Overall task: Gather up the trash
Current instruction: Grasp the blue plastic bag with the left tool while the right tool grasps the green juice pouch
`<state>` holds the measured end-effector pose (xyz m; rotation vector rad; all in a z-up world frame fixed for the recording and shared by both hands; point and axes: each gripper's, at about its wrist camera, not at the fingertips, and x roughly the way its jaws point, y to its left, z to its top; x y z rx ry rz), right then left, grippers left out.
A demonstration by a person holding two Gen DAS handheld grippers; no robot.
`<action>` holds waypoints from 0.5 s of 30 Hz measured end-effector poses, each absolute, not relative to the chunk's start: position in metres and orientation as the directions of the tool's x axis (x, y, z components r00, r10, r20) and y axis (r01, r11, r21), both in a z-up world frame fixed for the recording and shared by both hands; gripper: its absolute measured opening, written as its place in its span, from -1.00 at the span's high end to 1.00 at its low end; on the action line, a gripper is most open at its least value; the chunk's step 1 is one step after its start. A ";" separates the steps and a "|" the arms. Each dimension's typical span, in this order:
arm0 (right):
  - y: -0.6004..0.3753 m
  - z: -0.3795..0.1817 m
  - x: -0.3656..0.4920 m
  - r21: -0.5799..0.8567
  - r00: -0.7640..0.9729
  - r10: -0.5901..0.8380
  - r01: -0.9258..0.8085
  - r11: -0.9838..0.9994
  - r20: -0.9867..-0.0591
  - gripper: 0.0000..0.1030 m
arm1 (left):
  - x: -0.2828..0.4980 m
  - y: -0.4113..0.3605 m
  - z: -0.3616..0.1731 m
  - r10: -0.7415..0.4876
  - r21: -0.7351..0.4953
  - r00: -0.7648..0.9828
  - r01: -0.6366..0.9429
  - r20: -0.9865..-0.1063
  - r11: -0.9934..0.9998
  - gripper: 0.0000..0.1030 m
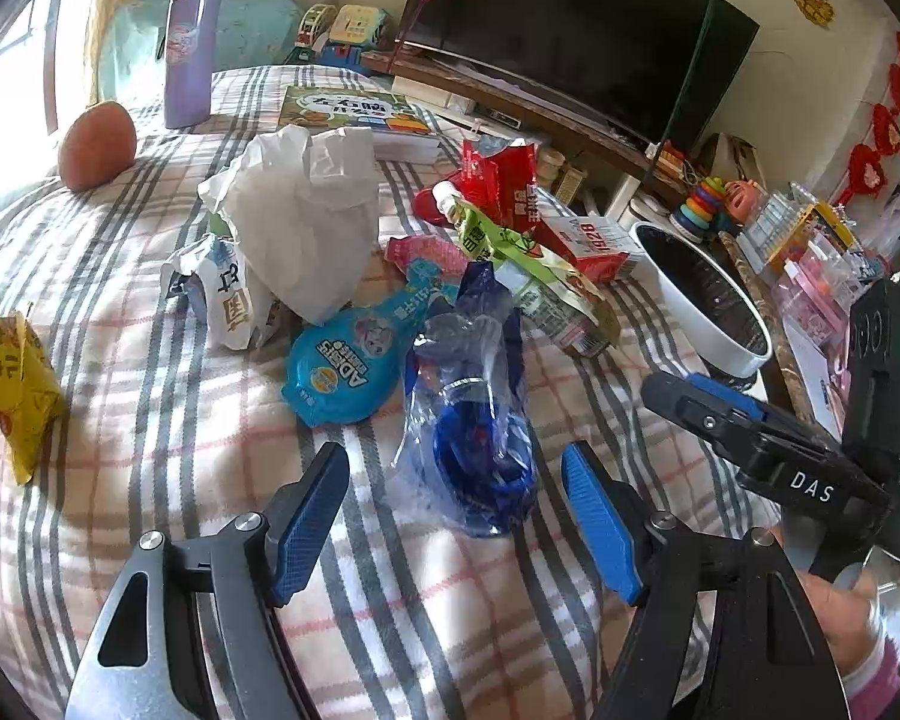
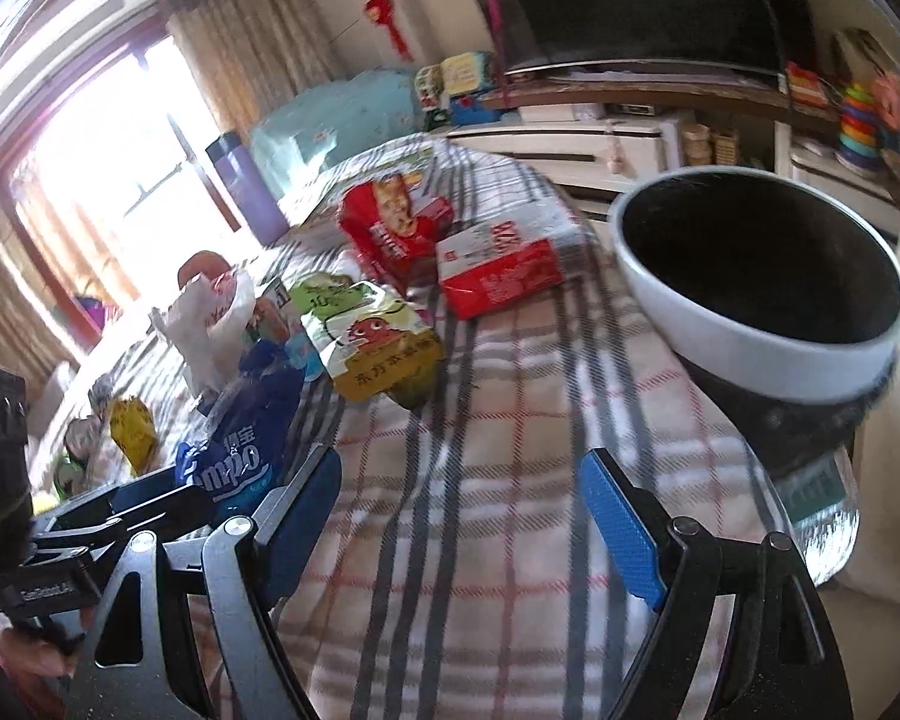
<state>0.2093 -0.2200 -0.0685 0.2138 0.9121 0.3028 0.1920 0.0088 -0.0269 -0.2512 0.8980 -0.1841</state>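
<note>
Plaid-covered desk [image 1: 168, 432] holds scattered wrappers. Lower centre, the left gripper [image 1: 456, 516], fingers apart, frames the blue plastic bag [image 1: 474, 420]; closing comes next. Right gripper [image 2: 459, 516] hovers spread, bin [image 2: 756, 288] upper right.

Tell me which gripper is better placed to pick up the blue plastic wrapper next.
Left. The left gripper is open with the blue plastic wrapper lying between its fingers, while the right gripper, also open, faces bare cloth near the bin.

Bare plaid cloth [image 2: 480, 480] lies open between the wrapper pile [image 1: 390, 252] and the white bin [image 2: 762, 300].
</note>
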 end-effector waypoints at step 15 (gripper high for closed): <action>-0.175 -0.067 0.265 0.181 0.551 0.398 -0.407 0.895 -0.733 -0.54 | 0.227 0.017 -0.049 -0.268 -0.304 0.589 0.040 -0.762 0.952 -0.39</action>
